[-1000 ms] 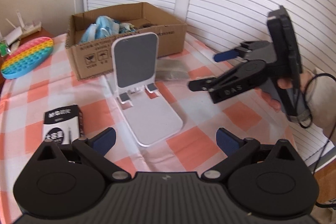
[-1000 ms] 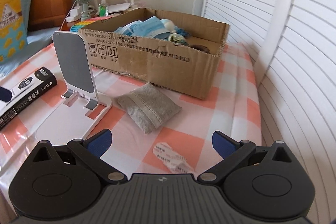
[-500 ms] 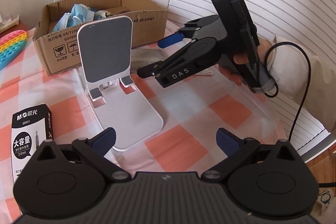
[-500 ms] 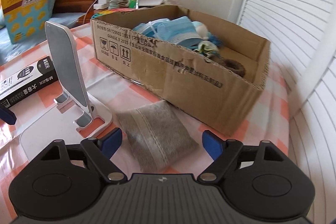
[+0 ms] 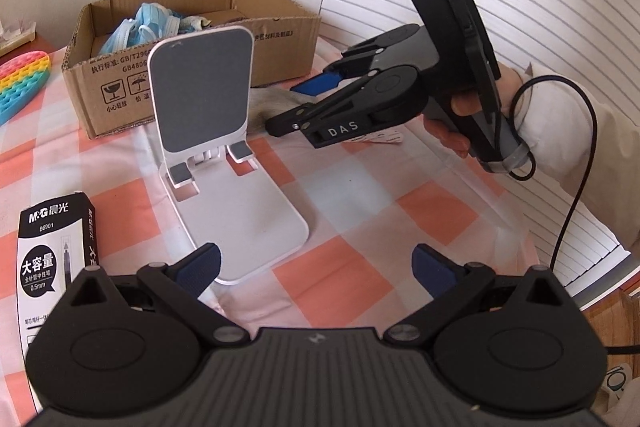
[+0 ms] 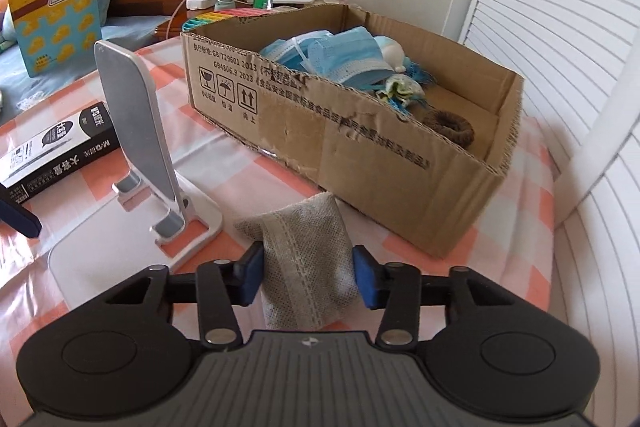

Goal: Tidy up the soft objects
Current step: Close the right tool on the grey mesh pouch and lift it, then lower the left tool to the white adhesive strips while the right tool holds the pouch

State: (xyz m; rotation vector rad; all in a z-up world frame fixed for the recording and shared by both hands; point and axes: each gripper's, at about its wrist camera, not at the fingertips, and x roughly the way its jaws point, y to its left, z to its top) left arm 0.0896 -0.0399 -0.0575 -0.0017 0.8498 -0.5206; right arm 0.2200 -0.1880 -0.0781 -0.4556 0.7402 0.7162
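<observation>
A grey woven pouch (image 6: 306, 259) lies on the checked cloth in front of a cardboard box (image 6: 360, 155). My right gripper (image 6: 308, 277) has its blue pads on both sides of the pouch, closed against it. The box holds blue face masks (image 6: 340, 57), a small cloth item and a brown ring. In the left wrist view the right gripper (image 5: 308, 103) reaches down at the pouch (image 5: 276, 99) beside the box (image 5: 120, 83). My left gripper (image 5: 316, 267) is open and empty above the cloth.
A white phone stand (image 5: 216, 131) stands in the middle, left of the pouch (image 6: 140, 131). A black pen box (image 5: 48, 251) lies at the left. A rainbow pop toy (image 5: 20, 83) lies far left. A small wrapper (image 5: 380, 138) lies under the right gripper. Slatted shutters stand behind.
My right gripper moved forward and down to the pouch and its jaws closed from wide open onto the pouch's sides. My left gripper stayed open and shifted a little.
</observation>
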